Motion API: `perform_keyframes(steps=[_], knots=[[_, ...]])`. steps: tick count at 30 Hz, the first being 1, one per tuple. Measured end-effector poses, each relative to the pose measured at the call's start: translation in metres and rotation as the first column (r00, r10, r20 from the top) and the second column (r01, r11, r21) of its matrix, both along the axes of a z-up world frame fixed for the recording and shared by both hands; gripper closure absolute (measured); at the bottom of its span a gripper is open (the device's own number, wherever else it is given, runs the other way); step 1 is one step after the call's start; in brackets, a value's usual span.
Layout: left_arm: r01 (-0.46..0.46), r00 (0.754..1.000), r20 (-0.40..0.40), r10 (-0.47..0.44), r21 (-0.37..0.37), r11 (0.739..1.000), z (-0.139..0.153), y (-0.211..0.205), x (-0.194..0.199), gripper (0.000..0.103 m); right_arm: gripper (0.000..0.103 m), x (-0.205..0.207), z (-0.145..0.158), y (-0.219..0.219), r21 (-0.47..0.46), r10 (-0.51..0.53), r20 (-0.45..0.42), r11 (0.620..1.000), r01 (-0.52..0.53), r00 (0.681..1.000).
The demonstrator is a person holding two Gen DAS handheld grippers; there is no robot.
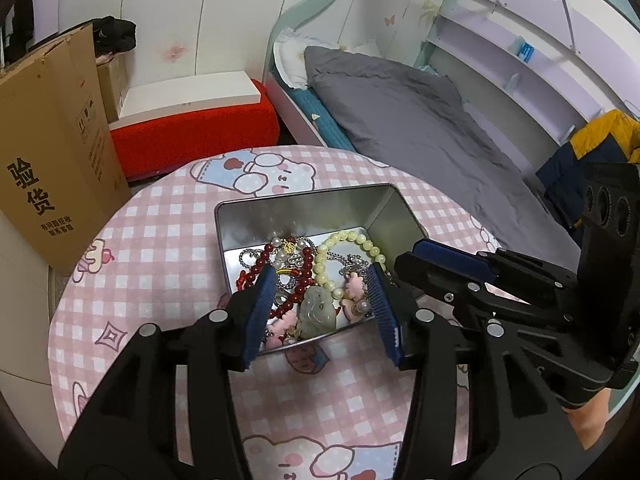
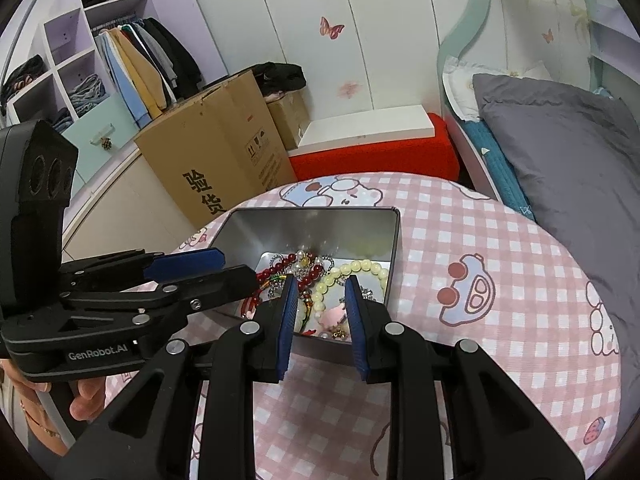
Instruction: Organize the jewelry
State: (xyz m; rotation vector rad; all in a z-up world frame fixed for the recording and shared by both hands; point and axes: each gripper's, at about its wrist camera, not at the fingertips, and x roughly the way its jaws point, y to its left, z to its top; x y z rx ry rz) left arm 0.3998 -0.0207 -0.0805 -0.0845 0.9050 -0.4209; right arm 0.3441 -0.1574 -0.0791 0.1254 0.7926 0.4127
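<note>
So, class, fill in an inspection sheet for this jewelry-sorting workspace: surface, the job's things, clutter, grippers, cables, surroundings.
Surface: round table under a pink checked cartoon cloth.
Job's things: open metal tin holding tangled jewelry: red bead bracelet, cream bead bracelet, pale green pendant, silver chain, pink charms.
Clutter: nothing seen on the cloth outside the tin.
Grippers: left gripper open over the tin's near edge, pads pressing nothing; right gripper open over the tin, jaws narrower, nothing held.
Cables: nothing seen.
Surroundings: cardboard box, red seat, bed with grey duvet, open wardrobe.
</note>
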Motion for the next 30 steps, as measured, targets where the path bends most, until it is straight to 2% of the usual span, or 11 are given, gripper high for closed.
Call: perform_keyframes(steps=[4,8,13,15,17,21,23,30], knots=[[-0.026,0.999,0.042,0.025,0.022,0.999,0.011,0.006,-0.012,0.049,0.080,-0.009,0.009,-0.004,0.001,-0.004,0.021,1.000,0.003,1.000],[-0.086,0.991,0.109,0.079,0.061,0.994,0.025,0.016,-0.033,0.041,0.079,-0.025,0.023,-0.003,-0.013,-0.009,0.058,1.000,0.009,0.998],[-0.181,0.962,0.225,0.155,0.098,0.979,0.043,0.028,-0.078,0.029,0.065,-0.067,0.045,0.009,-0.070,-0.001,0.149,0.997,0.011,0.989],[-0.210,0.949,0.261,0.176,0.108,0.972,0.049,0.031,-0.095,0.018,0.057,-0.085,0.050,0.011,-0.079,-0.003,0.182,0.997,0.018,0.983],[-0.236,0.935,0.298,0.190,0.126,0.964,0.054,0.032,-0.116,0.013,0.052,-0.107,0.055,0.013,-0.081,-0.007,0.215,0.996,0.025,0.977],[-0.245,0.920,0.342,0.190,0.126,0.961,0.062,0.034,-0.158,0.013,0.044,-0.147,0.062,0.021,-0.104,-0.013,0.274,0.994,0.043,0.962],[-0.264,0.904,0.379,0.199,0.128,0.956,0.066,0.033,-0.181,0.013,0.041,-0.166,0.064,0.024,-0.105,-0.019,0.297,0.993,0.053,0.955],[-0.285,0.865,0.456,0.208,0.105,0.953,0.078,0.033,-0.248,0.012,0.035,-0.228,0.071,0.031,-0.100,-0.031,0.372,0.992,0.073,0.928]])
